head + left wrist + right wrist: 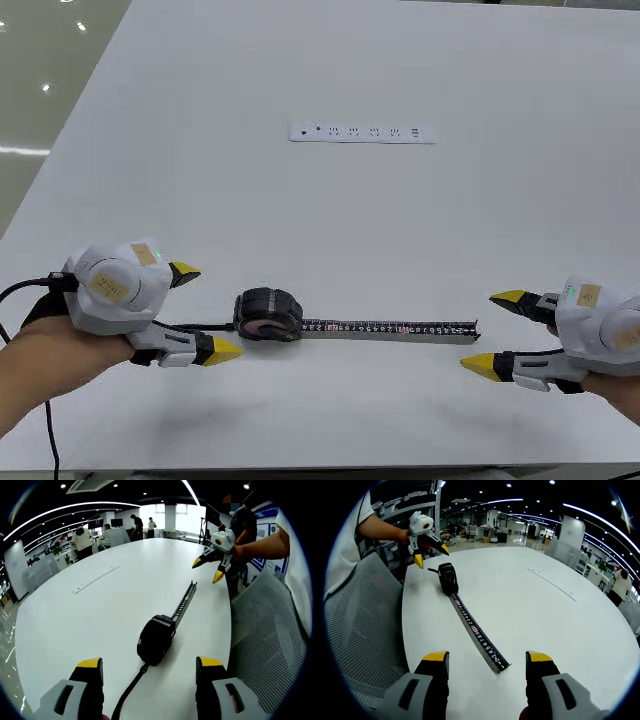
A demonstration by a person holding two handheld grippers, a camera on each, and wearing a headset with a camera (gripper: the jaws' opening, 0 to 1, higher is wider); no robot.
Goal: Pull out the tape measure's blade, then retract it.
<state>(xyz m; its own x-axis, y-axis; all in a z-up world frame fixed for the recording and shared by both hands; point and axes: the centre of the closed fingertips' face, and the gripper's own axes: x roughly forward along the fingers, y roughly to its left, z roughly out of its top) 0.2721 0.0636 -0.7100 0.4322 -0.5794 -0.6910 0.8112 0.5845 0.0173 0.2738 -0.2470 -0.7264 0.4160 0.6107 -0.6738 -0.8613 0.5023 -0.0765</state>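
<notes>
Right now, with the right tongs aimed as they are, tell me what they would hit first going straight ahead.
The blade's free end, lying flat on the table just ahead of the open right tongs. Height is unclear, so they might pass over it toward the case.

On the white flat tabletop (300, 230), the black round tape measure case (268, 314) lies near the person's edge, left of centre. Its marked steel blade (390, 328) runs out of the case to the right, flat on the table and along the near edge. The yellow-tipped left gripper (215, 310) is just left of the case, jaws apart, with a thin black cord (190, 327) running from the case back between them. The yellow-tipped right gripper (483, 331) faces the blade's free end, which lies about level with its spread jaw tips and touches neither. The long white power strip (362, 133) lies well behind the tape.
</notes>
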